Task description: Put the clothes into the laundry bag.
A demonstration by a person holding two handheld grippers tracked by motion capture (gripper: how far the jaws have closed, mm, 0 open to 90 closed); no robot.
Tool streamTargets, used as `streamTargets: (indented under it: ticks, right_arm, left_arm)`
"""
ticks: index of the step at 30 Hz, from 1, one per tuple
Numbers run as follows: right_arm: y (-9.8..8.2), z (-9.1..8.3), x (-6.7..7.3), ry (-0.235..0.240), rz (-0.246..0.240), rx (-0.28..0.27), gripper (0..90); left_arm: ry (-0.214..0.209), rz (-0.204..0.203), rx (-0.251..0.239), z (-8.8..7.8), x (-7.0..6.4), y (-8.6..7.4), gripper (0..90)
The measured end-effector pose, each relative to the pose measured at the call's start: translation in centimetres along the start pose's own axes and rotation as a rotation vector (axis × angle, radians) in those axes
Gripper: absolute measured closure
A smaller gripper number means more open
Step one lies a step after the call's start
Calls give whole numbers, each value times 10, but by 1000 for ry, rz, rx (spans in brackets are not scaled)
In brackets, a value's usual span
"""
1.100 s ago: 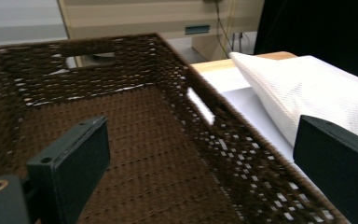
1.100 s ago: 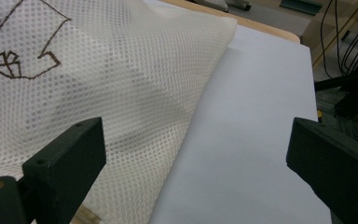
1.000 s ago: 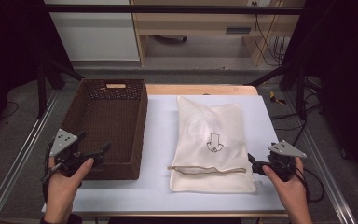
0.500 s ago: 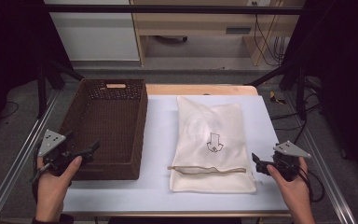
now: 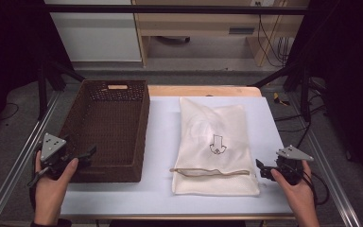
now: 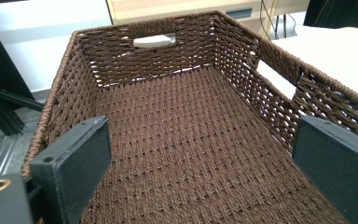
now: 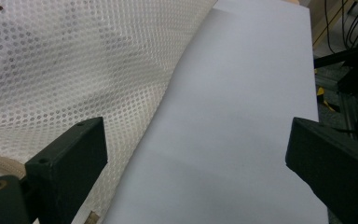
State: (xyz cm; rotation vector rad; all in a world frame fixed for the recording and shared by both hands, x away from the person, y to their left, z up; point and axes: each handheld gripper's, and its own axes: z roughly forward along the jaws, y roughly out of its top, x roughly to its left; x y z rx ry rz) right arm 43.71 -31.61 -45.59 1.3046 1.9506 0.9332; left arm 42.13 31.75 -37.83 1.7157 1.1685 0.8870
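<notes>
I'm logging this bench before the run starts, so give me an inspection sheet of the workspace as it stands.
Surface: white table top, flat, wooden strip at far edge.
Job's things: brown wicker basket at left, nothing in it; cream mesh bag lying flat at right, drawstring end toward the person.
Clutter: nothing seen.
Grippers: left claw open at the basket's near left corner; right claw open beside the bag's near right corner, touching nothing.
Cables: one trails from the right claw; more hang behind the table.
Surroundings: metal frame rails, wooden furniture behind, dark sides.
</notes>
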Motion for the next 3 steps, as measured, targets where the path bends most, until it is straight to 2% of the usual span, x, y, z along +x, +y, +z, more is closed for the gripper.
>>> streamTargets:
  ticks: [3]
  right_arm:
    - [-1, 2, 1, 0, -1, 14, 56]
  left_arm:
    - [-5, 29, 3, 1, -7, 2, 49]
